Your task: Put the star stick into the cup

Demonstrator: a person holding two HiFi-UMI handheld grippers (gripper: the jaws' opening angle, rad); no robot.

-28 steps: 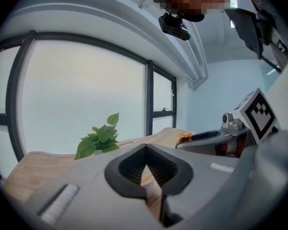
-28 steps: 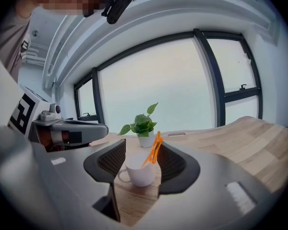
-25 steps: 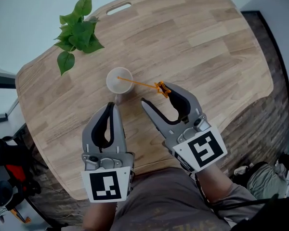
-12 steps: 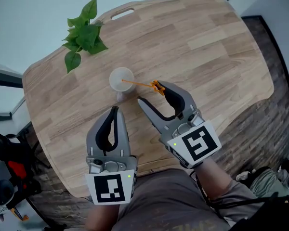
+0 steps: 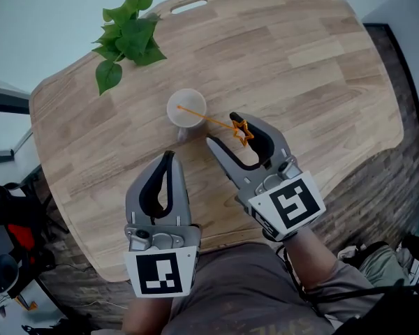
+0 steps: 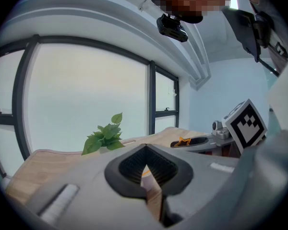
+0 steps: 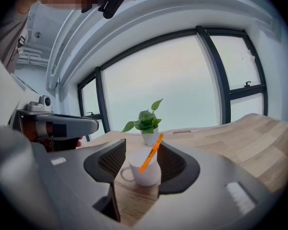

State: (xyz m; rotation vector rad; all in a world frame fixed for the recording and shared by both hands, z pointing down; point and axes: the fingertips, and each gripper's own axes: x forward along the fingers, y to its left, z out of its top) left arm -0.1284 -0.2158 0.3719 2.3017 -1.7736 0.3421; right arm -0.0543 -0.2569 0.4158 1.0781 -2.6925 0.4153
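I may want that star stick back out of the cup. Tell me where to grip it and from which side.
I would grip the star stick on its thin shaft just below the star, outside the cup rim. Come from the side of the right gripper: the stick leans that way, star end out, and that gripper is open.

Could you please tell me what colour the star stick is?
The star stick is orange, clearest in head view.
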